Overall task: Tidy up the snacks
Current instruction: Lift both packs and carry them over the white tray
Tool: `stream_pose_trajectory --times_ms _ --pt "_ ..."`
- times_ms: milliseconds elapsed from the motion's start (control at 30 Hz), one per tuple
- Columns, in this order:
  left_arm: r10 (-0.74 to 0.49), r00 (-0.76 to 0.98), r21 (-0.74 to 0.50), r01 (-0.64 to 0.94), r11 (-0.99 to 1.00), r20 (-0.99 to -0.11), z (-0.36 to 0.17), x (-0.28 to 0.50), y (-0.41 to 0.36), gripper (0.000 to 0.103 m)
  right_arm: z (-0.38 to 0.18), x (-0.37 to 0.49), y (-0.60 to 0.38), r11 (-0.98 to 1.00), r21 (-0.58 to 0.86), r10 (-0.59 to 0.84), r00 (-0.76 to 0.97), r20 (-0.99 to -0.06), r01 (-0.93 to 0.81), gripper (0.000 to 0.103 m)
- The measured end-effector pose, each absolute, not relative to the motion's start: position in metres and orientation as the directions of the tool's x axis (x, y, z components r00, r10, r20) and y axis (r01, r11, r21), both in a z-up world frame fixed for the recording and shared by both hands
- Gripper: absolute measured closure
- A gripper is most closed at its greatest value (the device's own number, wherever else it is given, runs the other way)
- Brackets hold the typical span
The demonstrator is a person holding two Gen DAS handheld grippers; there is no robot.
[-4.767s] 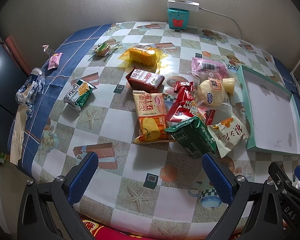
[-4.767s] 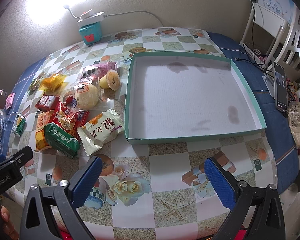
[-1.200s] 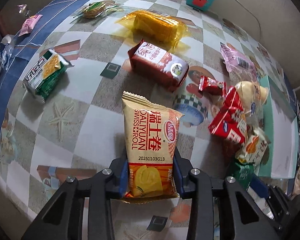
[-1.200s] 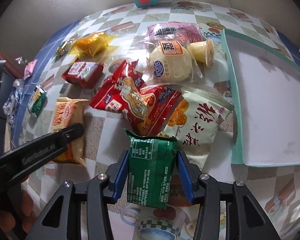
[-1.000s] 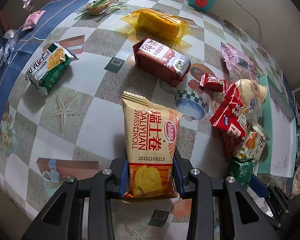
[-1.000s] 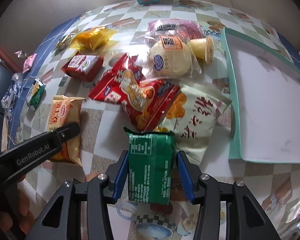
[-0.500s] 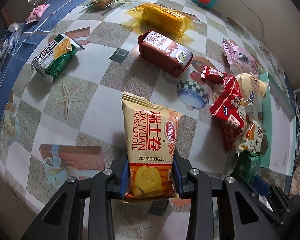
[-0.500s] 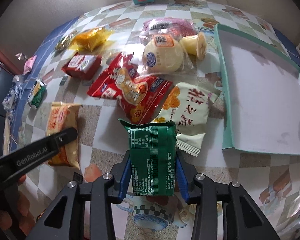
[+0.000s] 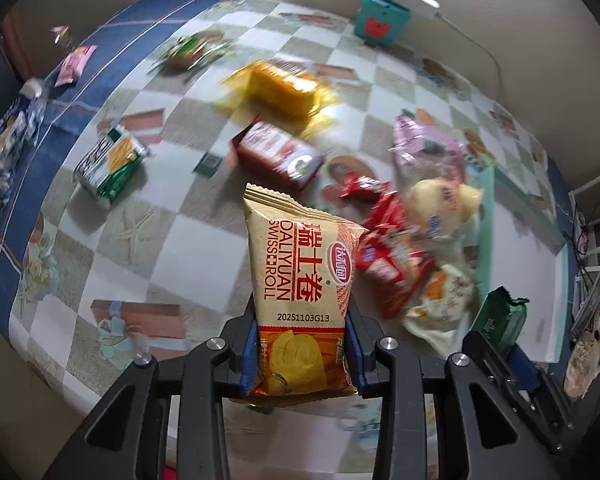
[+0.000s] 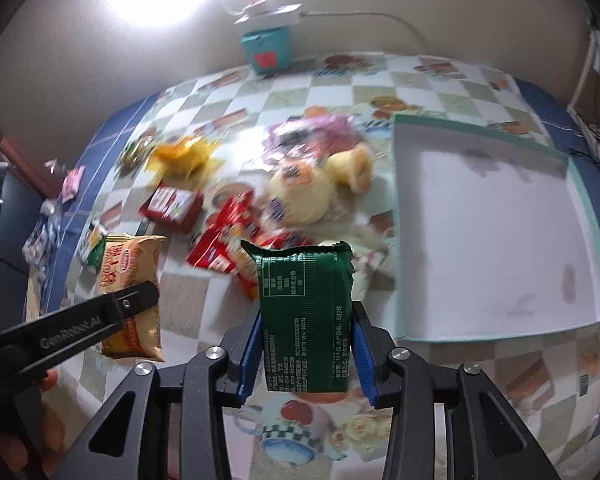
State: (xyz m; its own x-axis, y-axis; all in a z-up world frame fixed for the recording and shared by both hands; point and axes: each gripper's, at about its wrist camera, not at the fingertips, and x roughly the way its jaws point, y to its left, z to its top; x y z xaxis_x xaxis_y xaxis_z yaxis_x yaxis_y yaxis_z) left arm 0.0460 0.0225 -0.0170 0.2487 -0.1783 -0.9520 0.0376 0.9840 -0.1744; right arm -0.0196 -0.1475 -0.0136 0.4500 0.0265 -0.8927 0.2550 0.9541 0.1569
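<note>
The left gripper (image 9: pixel 302 354) clamps the Swiss roll packet (image 9: pixel 302 280) and the right gripper (image 10: pixel 306 350) clamps the green snack packet (image 10: pixel 305 312), both lifted above the table, probably to carry them to the empty teal tray (image 10: pixel 500 236).

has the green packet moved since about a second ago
Yes. The green packet, clamped in the right gripper, has risen off the table and no longer lies beside the white snack bag.

Right gripper (image 10: pixel 306 350) clamps green packet (image 10: pixel 305 316) above table (image 10: pixel 480 364). Tray (image 10: pixel 500 236) lies right. Left gripper (image 10: pixel 100 320) grips yellow packet (image 10: pixel 130 280).
</note>
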Motion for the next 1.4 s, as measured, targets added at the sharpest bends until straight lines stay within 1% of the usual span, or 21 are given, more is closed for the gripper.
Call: stream_pose_trajectory --times_ms 100,167,233,567,833,1000,1100,1400 --pt "-0.17 0.266 -0.16 0.059 0.985 -0.949 -0.001 0.048 0.002 0.065 -0.009 -0.02 -0.168 0.937 0.17 0.011 0.46 -0.888 0.305 0.06" --pt "-0.17 0.274 -0.154 0.077 0.985 -0.947 0.006 0.047 -0.013 0.065 -0.004 -0.023 -0.181 0.928 0.136 -0.045 0.469 -0.882 0.346 0.06" --pt "-0.164 0.282 -0.141 0.101 0.985 -0.945 0.013 0.047 -0.031 0.065 0.0 -0.027 -0.195 0.916 0.136 -0.067 0.475 -0.877 0.379 0.06" --pt "-0.164 0.304 -0.1 0.216 0.971 -0.939 0.023 0.056 -0.121 0.065 0.0 -0.046 -0.281 0.803 0.131 -0.162 0.424 -0.891 0.581 0.06" --pt "-0.163 0.313 -0.058 0.32 0.946 -0.936 0.013 0.054 -0.186 0.065 -0.005 -0.053 -0.328 0.732 0.148 -0.185 0.403 -0.896 0.665 0.06" --pt "-0.162 0.333 -0.038 0.35 0.936 -0.929 0.007 0.062 -0.214 0.065 -0.01 -0.051 -0.358 0.692 0.133 -0.212 0.375 -0.902 0.71 0.06" --pt "-0.179 0.332 -0.044 0.374 0.926 -0.926 -0.001 0.068 -0.228 0.065 -0.015 -0.049 -0.374 0.672 0.126 -0.229 0.367 -0.901 0.73 0.06" --pt "-0.215 0.343 -0.048 0.435 0.899 -0.914 -0.018 0.075 -0.257 0.065 -0.042 -0.034 -0.401 0.646 0.106 -0.22 0.317 -0.923 0.756 0.06"
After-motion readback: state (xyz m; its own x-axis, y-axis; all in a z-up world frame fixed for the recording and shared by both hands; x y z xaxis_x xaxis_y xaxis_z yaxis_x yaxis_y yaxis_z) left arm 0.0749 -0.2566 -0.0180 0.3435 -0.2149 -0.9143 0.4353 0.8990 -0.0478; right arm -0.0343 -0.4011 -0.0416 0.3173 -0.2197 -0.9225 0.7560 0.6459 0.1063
